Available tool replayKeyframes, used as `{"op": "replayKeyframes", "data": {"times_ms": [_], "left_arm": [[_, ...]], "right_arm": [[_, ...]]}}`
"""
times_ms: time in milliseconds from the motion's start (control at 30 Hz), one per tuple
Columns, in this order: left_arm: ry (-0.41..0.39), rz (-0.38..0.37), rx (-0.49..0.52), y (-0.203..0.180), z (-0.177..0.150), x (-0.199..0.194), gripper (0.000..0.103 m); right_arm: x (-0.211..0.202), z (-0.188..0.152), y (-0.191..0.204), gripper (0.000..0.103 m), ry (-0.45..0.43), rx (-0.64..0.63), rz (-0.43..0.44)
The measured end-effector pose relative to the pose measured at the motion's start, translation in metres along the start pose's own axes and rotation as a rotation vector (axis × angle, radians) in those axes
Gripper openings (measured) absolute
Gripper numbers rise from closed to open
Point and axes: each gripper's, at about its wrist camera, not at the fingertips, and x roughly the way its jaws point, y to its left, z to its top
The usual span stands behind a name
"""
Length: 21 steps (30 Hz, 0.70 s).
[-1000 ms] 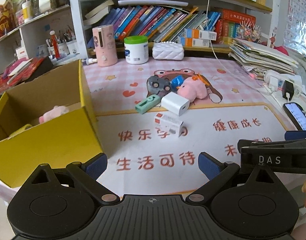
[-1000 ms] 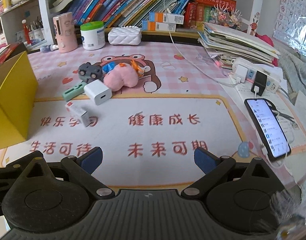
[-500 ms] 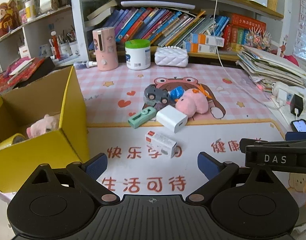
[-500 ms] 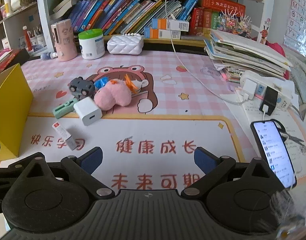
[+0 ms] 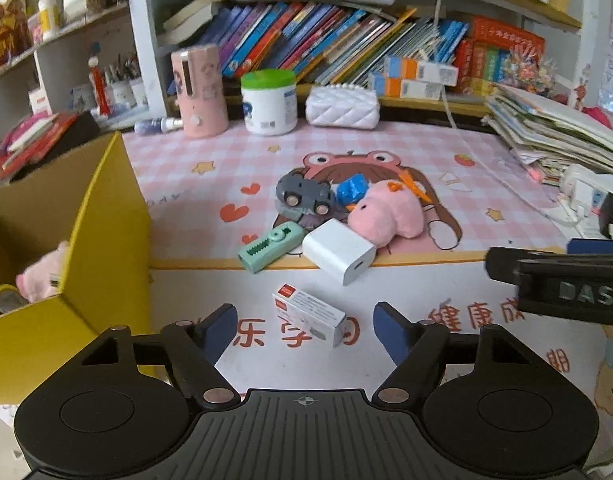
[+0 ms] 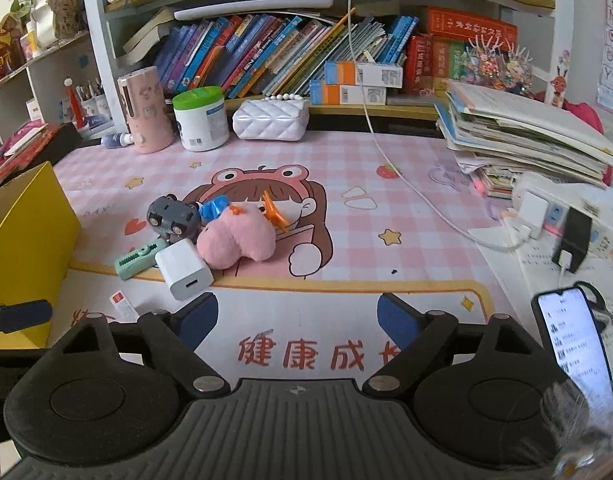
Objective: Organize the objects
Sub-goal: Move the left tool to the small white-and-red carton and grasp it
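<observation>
My left gripper (image 5: pixel 306 330) is open and empty, its fingers either side of a small white box with a red corner (image 5: pixel 309 314) lying on the mat. Beyond it lie a white charger cube (image 5: pixel 338 255), a mint green stapler-like tool (image 5: pixel 271 245), a grey toy car (image 5: pixel 304 197), a pink plush toy (image 5: pixel 390 213) and a blue piece (image 5: pixel 351 188). A yellow cardboard box (image 5: pixel 86 264) at the left holds a pink plush (image 5: pixel 40 272). My right gripper (image 6: pixel 296 316) is open and empty, low over the mat to the right of the charger cube (image 6: pixel 184 269).
A pink cup (image 5: pixel 198 92), a green-lidded tub (image 5: pixel 269 101) and a white quilted pouch (image 5: pixel 342 105) stand at the back under the bookshelf. A stack of papers (image 6: pixel 526 136), a power strip (image 6: pixel 554 216) and a lit phone (image 6: pixel 572 340) lie at the right.
Both grippers have moved forward over the mat toward the pile of objects. The small white box now lies between my left gripper's fingers. Both stay open.
</observation>
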Motion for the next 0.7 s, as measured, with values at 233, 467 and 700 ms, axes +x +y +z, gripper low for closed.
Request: {"op": "replayKeyframes", "data": {"times_ms": [233,467,700], "left_arm": [[0.073,-0.017,-0.032,0.000,0.005,0.034,0.076],[0.133,0.004,-0.069,-0.001,0.006,0.058,0.069],[0.146,0.007,-0.088,0.008,0.005,0.064,0.014]], "right_arm": [[0.014,0.006,-0.008,0.087,0.013,-0.010,0.012],[0.025,0.009,-0.009,0.087,0.037,-0.043,0.031],[0.035,0.012,-0.003,0.090,0.044,-0.082,0.055]]}}
